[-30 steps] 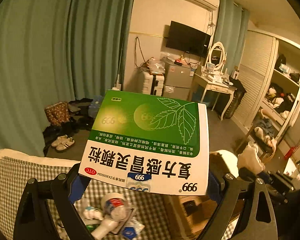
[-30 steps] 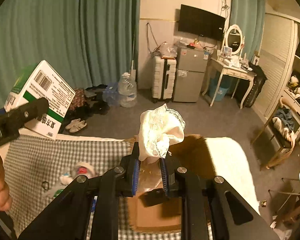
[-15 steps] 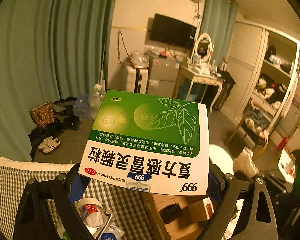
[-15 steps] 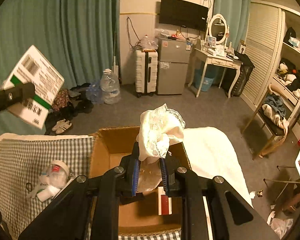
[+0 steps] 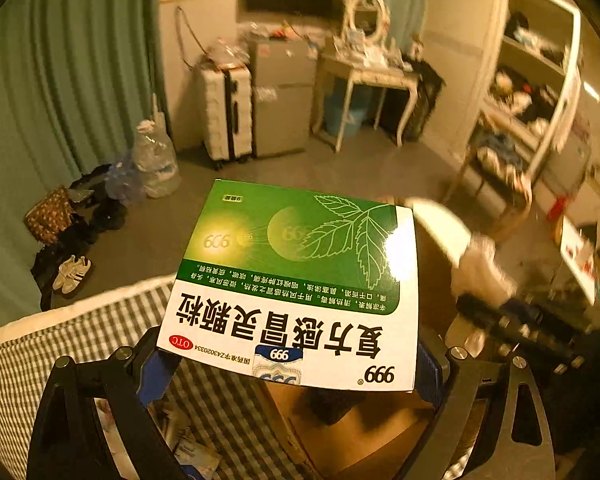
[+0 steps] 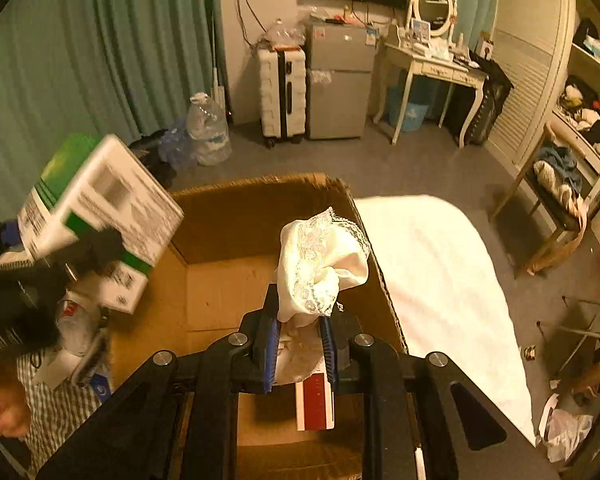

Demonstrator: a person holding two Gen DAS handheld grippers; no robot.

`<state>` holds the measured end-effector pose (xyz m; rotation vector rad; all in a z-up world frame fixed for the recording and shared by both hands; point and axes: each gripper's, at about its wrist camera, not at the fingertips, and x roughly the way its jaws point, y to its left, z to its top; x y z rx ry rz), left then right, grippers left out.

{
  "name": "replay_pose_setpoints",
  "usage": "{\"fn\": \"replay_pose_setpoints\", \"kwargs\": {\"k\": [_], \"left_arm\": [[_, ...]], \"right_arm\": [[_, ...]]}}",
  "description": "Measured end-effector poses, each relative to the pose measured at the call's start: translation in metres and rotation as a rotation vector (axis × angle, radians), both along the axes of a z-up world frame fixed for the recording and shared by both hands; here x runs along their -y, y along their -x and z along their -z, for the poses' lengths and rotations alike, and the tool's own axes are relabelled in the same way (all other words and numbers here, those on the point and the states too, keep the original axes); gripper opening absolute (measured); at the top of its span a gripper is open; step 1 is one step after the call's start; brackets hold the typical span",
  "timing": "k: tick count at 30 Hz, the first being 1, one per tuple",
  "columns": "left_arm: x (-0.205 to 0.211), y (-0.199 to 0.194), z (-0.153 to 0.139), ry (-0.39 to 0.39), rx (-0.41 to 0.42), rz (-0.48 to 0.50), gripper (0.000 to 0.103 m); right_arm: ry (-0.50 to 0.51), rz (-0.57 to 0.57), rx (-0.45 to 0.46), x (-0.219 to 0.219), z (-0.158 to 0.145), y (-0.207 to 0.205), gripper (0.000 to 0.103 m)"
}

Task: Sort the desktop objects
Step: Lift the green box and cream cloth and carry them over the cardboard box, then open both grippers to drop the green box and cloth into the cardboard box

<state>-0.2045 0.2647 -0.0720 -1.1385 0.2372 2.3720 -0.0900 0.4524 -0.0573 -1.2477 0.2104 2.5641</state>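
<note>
While the left gripper (image 5: 288, 364) clamps the medicine box (image 5: 296, 280), the right gripper (image 6: 299, 340) pinches a lace cloth (image 6: 320, 260)

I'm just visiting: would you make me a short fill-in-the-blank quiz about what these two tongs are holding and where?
1. The left tongs grip a green-and-white ____ box.
2. The right tongs pinch a white ____ cloth.
3. Under the cloth sits an open ____ box.
4. The tablecloth has a ____ pattern.

Missing words: medicine; lace-trimmed; cardboard; checked
</note>
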Motion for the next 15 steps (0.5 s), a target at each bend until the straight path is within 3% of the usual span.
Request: {"fn": "replay_pose_setpoints", "kwargs": {"k": [5,11,15], "left_arm": [[-0.024,-0.007,0.023,0.112,-0.019,0.06,0.096],[-0.027,-0.014,0.021,0.077,0.006,0.091,0.097],[-0.028,-0.01,0.013,0.071,0.018,0.095,0.098]], "right_arm": [[0.027,0.008,0.036,-0.005,0.014,0.001,0.019],[0.025,0.012,0.08,-0.005,0.021,0.001,0.02],[0.062,0.029,0.056,-0.012,0.012,-0.005,0.023]]}}
